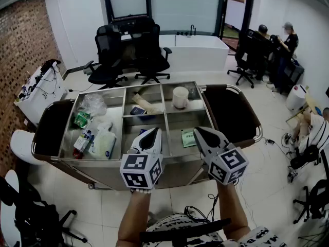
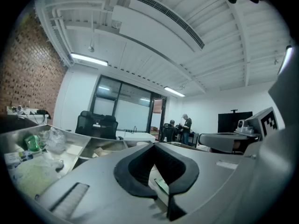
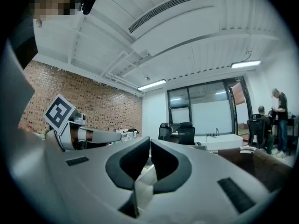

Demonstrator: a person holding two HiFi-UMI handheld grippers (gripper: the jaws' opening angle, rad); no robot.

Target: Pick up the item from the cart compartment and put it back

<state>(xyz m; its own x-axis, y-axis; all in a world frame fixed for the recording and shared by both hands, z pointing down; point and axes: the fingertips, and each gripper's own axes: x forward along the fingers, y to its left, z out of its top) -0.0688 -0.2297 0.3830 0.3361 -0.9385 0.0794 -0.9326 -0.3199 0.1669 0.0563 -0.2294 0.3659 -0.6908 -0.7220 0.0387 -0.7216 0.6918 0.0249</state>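
A: What are the two grippers doing?

B: The left hand-held gripper [image 1: 154, 131] is hovering over the near edge of the stainless steel cart [image 1: 103, 175]. Its dark pads are pressing together with nothing between them. The right hand-held gripper [image 1: 199, 131] is hovering just beside it, also clenched and empty.

A: Is either one touching anything in the compartments?

B: No, both are hanging above the cart, apart from its contents.

A: Where is the item sitting?

B: I cannot tell which one is meant. A flat green packet [image 1: 188, 137] is lying in the near right compartment, showing between the two grippers. A white cylindrical cup [image 1: 180, 97] is standing in the far right compartment. A beige oblong object [image 1: 146, 105] is lying in the far middle compartment.

A: And the left side?

B: The long left compartment is holding a crumpled clear plastic bag [image 1: 92, 104] at its far end. A small green pouch [image 1: 81, 119] is lying near the bag, and a white soft pack [image 1: 104, 144] is lying toward the near end.
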